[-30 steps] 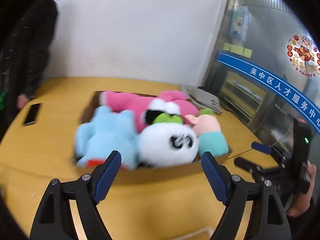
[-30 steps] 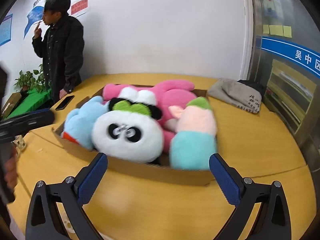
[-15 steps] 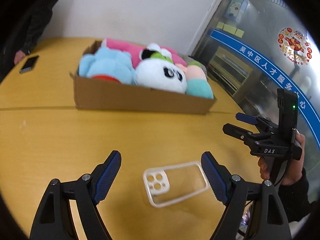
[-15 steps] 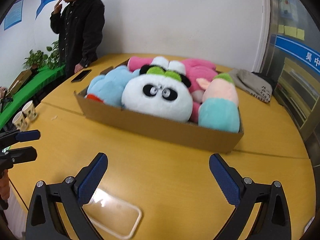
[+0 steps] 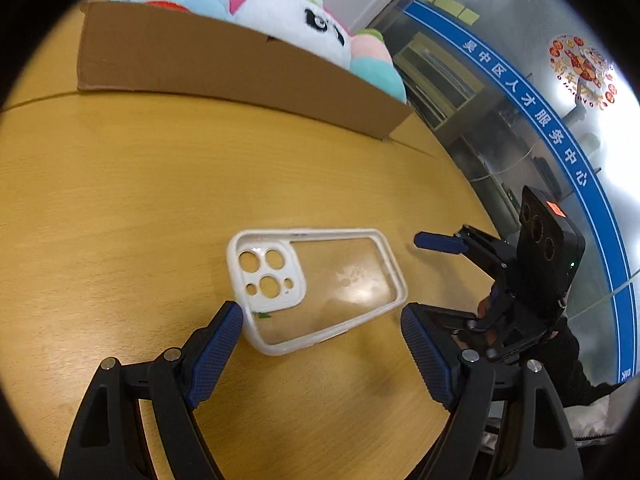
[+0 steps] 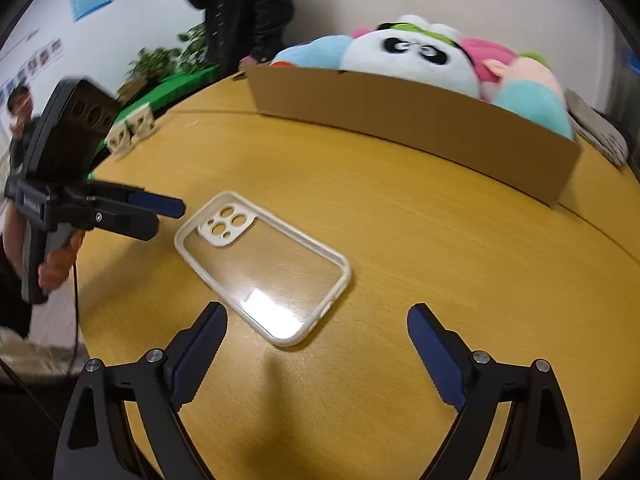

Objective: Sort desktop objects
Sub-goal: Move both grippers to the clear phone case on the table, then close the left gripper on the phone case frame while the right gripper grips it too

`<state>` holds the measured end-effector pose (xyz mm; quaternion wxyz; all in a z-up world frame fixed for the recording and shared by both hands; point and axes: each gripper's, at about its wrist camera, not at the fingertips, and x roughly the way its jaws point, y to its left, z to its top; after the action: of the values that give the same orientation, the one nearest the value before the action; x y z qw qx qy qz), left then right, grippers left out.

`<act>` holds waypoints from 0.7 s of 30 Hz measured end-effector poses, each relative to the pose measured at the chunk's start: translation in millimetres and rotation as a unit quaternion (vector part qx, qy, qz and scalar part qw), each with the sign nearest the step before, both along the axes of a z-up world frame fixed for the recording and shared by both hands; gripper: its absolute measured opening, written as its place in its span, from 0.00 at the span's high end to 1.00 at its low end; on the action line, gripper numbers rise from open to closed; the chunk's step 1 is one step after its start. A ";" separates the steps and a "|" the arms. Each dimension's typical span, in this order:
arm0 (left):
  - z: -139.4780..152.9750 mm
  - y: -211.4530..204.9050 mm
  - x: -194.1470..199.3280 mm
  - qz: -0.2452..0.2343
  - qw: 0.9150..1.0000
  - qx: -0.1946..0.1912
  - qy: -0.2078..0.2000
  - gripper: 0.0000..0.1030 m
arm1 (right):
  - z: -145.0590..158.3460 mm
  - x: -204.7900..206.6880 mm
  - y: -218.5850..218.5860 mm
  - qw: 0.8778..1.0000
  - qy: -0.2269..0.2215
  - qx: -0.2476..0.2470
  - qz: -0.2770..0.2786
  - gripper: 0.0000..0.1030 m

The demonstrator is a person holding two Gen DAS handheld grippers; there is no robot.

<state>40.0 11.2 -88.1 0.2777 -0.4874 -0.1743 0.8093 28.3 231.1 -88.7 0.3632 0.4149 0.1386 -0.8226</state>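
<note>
Both wrist cameras look steeply down, close over the table [image 5: 120,184], sharing the phone case [image 5: 316,288] and box [image 6: 400,120].

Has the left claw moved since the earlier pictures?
Yes. The left claw has come down toward the phone case, away from the cardboard box.

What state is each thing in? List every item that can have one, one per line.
Phone case: empty, lying flat on the table.
Cardboard box: open, full of plush toys.
Left gripper: open, holding nothing.
Right gripper: open, has just been closing, nothing gripped.
</note>
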 end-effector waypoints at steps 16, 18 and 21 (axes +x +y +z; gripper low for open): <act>-12.4 -14.5 -21.4 0.067 0.996 0.026 -0.047 0.68 | -9.8 -32.6 -10.9 0.995 -0.058 -0.032 -0.071 0.35; -14.4 -17.1 -24.9 0.083 0.995 0.017 -0.054 0.89 | -9.8 -39.6 -9.8 0.994 -0.055 -0.023 -0.093 0.42; -16.1 -20.4 -26.9 0.097 0.993 0.019 -0.059 0.90 | -11.0 -45.3 -10.0 0.992 -0.036 0.008 -0.123 0.78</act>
<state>13.1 -9.2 -104.2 0.1964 -0.5094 -0.2525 0.7989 -17.0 221.1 -99.7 0.2608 0.4611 0.0803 -0.8443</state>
